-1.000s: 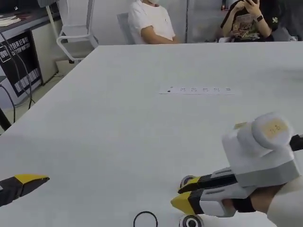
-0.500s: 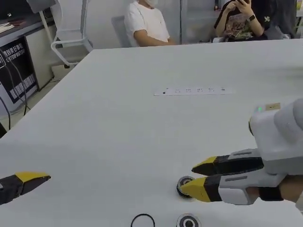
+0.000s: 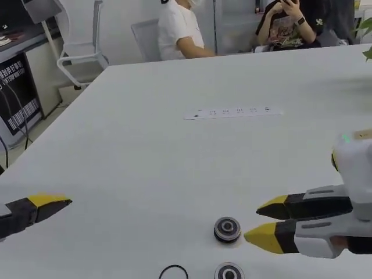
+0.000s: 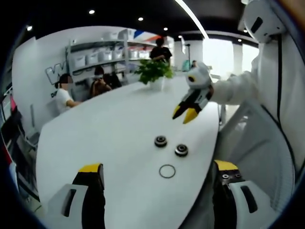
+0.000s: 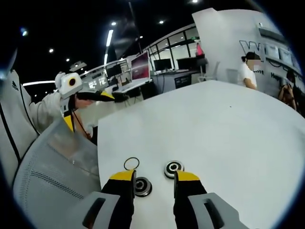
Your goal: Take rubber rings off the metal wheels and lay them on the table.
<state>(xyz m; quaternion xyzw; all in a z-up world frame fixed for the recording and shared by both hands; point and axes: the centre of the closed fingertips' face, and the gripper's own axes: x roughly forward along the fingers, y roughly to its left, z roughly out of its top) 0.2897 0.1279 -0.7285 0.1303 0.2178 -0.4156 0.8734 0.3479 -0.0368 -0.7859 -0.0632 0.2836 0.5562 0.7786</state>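
Two metal wheels lie near the table's front edge: one [image 3: 226, 228] with a dark rim, the other [image 3: 229, 272] cut by the frame's bottom. A loose black rubber ring [image 3: 174, 272] lies flat to their left. My right gripper [image 3: 256, 222] hovers just right of the dark-rimmed wheel, open and holding nothing. Its own view has the wheels [image 5: 173, 168] [image 5: 142, 186] and the ring [image 5: 131, 163] just past its jaws. My left gripper [image 4: 157, 168] stands wide open, well back from the ring [image 4: 167, 171] and wheels [image 4: 160, 141] [image 4: 181, 150]. One of its fingertips [image 3: 51, 201] shows at the far left.
A white power strip [image 3: 232, 111] lies mid-table. Two people sit at the far edge [image 3: 180, 29]. A chair [image 3: 81, 52] and a desk with cables stand off the table's left. A potted plant [image 4: 153, 72] stands on the far end.
My right gripper has drawn back to the right, uncovering the dark-rimmed wheel, and its jaws stand a little wider. The head camera has shifted. The left gripper has hardly moved.
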